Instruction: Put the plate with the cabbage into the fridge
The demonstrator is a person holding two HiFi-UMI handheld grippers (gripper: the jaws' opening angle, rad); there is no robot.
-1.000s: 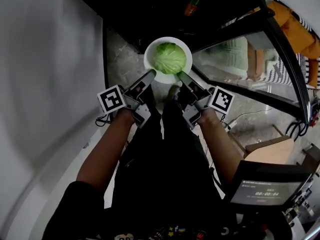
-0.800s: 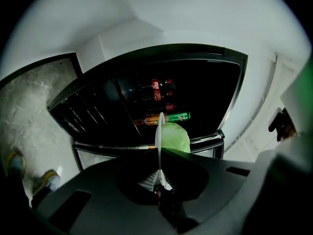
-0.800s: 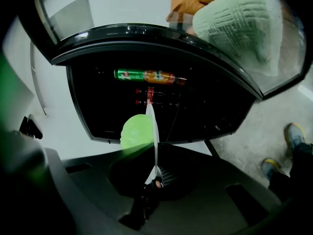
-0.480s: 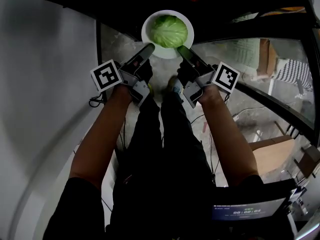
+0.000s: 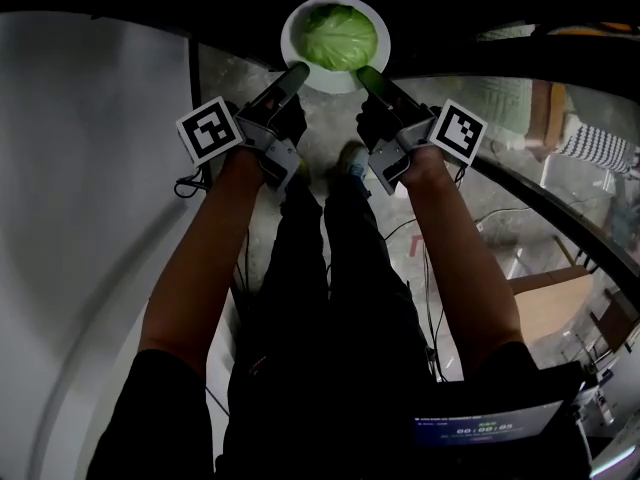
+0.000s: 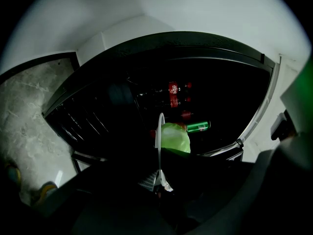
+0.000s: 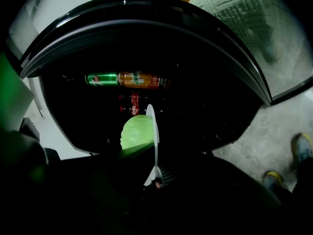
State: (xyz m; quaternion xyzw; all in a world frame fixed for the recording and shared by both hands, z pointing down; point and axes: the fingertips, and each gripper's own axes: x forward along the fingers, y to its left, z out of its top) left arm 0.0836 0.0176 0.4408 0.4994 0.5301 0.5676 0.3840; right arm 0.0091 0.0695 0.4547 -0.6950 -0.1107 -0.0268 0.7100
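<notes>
Plate (image 5: pixel 292 40) with cabbage (image 5: pixel 340 36) is held at the open fridge (image 6: pixel 98 111), the left gripper (image 5: pixel 296 72) and right gripper (image 5: pixel 364 72) jaws pinching its rim. Next it likely needs a level push inside.

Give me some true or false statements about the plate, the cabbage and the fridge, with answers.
1. The left tongs and the right tongs both clamp the plate by its rim. True.
2. The plate is empty. False: a cabbage sits on it.
3. The fridge is empty. False: bottles and a green can are inside.
4. The fridge stands open. True.
</notes>
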